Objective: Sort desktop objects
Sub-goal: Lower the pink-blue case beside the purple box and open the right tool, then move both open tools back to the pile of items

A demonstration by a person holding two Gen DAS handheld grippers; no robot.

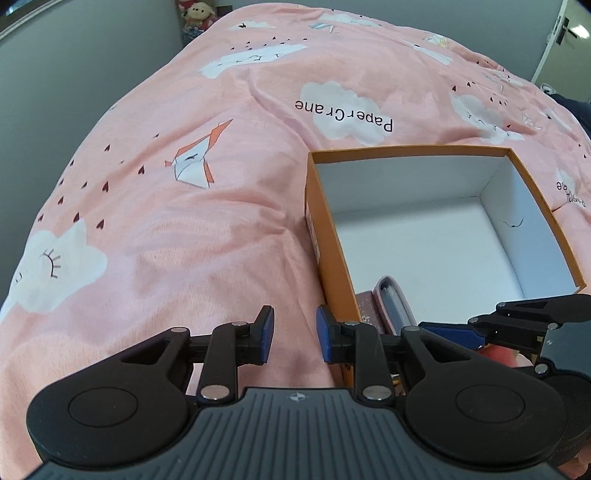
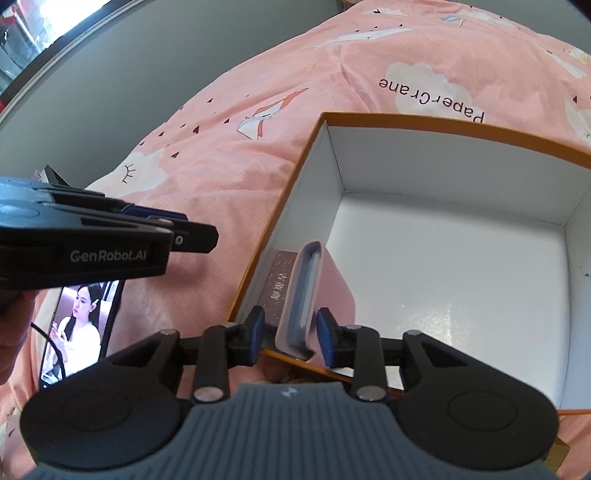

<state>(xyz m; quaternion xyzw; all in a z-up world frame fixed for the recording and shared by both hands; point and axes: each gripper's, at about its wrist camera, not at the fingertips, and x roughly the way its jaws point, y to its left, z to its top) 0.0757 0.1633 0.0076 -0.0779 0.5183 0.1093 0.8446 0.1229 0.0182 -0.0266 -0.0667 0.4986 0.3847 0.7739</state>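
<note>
An orange box [image 2: 266,229] with a white inside lies on the pink bedspread. In its near corner a pink case [image 2: 332,280] stands on edge beside a small glittery mauve box [image 2: 280,280]. My right gripper [image 2: 291,336] straddles the near end of the pink case; its jaws are open, with a gap showing at the left pad [image 2: 256,334]. In the left wrist view my left gripper [image 1: 293,334] hovers open over bare bedspread just left of the orange box [image 1: 325,236], nothing between its pads. The pink case [image 1: 395,302] and the right gripper [image 1: 480,326] show at its right.
A phone [image 2: 81,325] playing a video lies on the bedspread left of the box, with a dark cable by it. The left gripper [image 2: 184,236] hangs above it. A plush toy [image 1: 199,14] sits at the far bed edge. Grey walls border the bed.
</note>
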